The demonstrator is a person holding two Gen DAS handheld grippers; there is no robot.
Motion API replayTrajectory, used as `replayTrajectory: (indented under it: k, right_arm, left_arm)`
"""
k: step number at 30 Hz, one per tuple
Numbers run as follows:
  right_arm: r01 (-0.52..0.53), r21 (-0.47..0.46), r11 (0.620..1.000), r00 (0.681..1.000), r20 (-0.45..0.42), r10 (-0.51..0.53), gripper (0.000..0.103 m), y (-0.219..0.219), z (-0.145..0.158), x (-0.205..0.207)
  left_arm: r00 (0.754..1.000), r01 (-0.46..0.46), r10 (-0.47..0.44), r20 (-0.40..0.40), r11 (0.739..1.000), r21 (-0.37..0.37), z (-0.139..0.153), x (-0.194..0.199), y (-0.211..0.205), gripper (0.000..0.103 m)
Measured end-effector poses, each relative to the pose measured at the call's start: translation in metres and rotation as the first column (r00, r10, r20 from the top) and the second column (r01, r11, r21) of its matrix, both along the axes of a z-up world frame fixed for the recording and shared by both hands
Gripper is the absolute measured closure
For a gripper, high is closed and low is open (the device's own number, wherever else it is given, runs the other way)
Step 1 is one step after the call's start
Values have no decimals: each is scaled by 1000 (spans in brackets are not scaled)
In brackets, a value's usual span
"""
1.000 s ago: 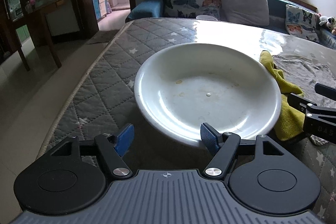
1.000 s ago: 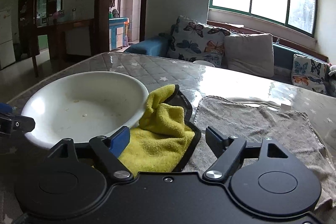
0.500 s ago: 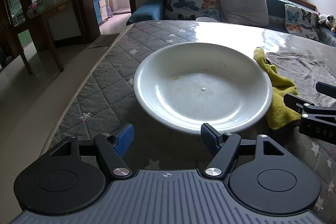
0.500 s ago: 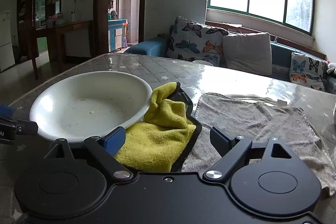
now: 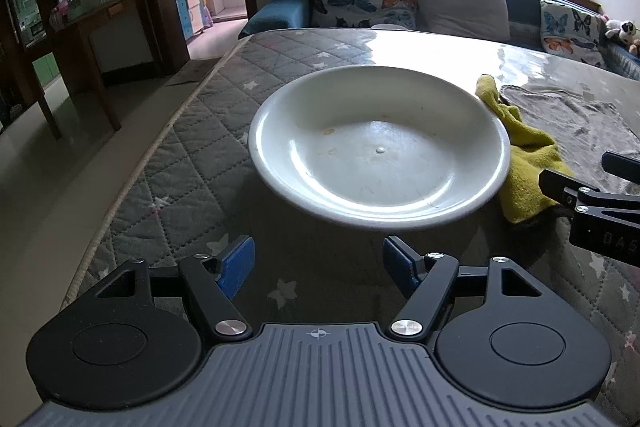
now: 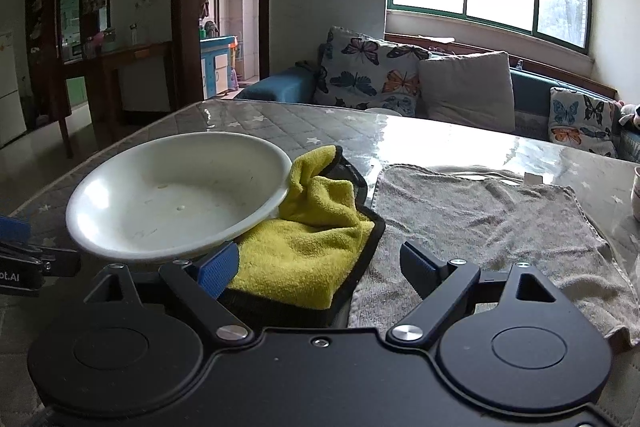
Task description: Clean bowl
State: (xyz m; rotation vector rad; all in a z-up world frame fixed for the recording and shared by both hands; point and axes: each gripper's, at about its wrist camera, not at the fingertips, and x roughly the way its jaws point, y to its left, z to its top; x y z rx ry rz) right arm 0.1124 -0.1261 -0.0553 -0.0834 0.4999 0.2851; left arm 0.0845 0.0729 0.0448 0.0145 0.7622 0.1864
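The white bowl [image 5: 378, 147] sits on the quilted table [image 5: 192, 155], just ahead of the left gripper [image 5: 318, 261], whose jaws gape empty. The right gripper [image 6: 320, 267] (also spread, holding nothing) hovers over the yellow cloth [image 6: 304, 239] beside the bowl. Only the right view shows a grey towel [image 6: 480, 219] in full, and possibly a cup at its edge.

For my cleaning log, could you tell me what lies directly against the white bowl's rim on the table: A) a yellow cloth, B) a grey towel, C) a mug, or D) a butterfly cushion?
A: the yellow cloth is bunched right up against the white bowl, its raised fold touching the rim, while the grey towel lies flat further over, beyond the cloth.
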Motion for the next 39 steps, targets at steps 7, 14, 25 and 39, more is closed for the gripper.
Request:
replayTrajectory:
  k: [7,14,25,39]
  right_arm:
    - [-3,-6,1000,1000,-2,3,14,4,2,-6]
    - [4,1,1000,1000,-5,-4,13,4,4,-12]
    - [9,14,1000,1000,-12,-9,13,3,5,-19]
    - [23,36,999,1000,-5,-23,11,0,6,-33]
  left_arm:
    - [1000,14,-14,2,1000,6,0,-6,-6,31]
    - [1000,26,-26,5,1000,5,0,-12,-11,31]
    - [999,38,-38,3,999,3,0,-20,-18,31]
    - [998,57,-57,2,998,2,-2,-31,-27,31]
